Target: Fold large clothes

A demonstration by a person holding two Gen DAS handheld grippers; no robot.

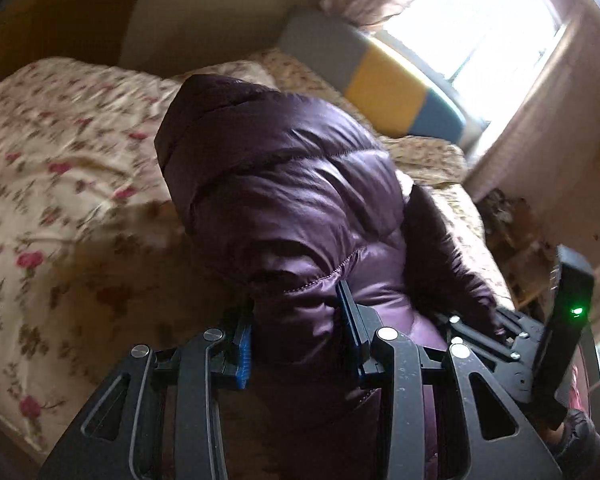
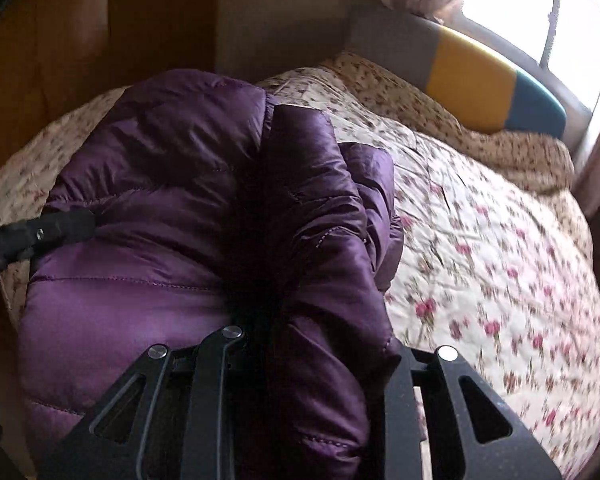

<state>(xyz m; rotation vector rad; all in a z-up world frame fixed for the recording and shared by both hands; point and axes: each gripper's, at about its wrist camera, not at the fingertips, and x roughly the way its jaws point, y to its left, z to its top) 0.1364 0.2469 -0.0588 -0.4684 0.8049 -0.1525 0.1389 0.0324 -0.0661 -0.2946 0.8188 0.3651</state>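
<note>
Both the left gripper (image 1: 296, 330) and right gripper (image 2: 320, 344) clamp the shiny purple quilted puffer jacket (image 1: 284, 184), holding it above the floral-quilted bed (image 2: 480, 248) for laying flat.

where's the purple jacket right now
The purple puffer jacket fills the middle of both wrist views, gripped by the left gripper and hanging above the floral bedspread.

There is one purple quilted jacket (image 1: 300, 184), a single garment with no other clothing beside it. Two tongs (image 1: 296, 332) are in view, one per hand; the second tongs (image 2: 316, 360) show in the right wrist view. One bed (image 2: 500, 264) lies under it all, with one floral quilt over it. One headboard (image 2: 472, 80) carries four colour blocks: grey, yellow, blue, grey. One bright window (image 1: 480, 28) is flanked by two curtains.
</note>
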